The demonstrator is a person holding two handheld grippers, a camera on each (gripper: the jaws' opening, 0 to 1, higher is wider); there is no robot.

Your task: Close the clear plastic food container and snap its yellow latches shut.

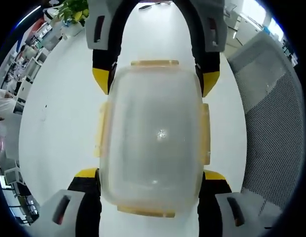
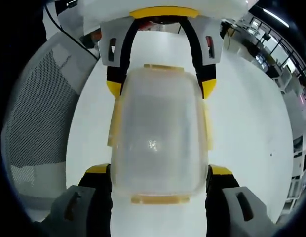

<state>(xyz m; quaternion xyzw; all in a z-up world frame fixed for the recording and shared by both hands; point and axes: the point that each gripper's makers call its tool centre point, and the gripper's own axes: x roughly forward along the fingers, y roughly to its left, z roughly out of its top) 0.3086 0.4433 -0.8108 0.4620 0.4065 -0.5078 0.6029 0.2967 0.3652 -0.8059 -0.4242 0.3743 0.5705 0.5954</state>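
Observation:
A clear plastic food container with its lid on lies lengthwise on the white table. Pale yellow latches show on its long sides and at both ends. My left gripper clasps the near end, one yellow-tipped jaw against each side wall. From the far end my right gripper holds the container the same way. In the right gripper view the container sits between my right gripper below and the left gripper above. The lid hides the inner faces of the jaws.
A grey mesh chair back stands close beside the table, also seen as the mesh chair in the right gripper view. A green plant sits at the table's far end. Office desks lie beyond the table edge.

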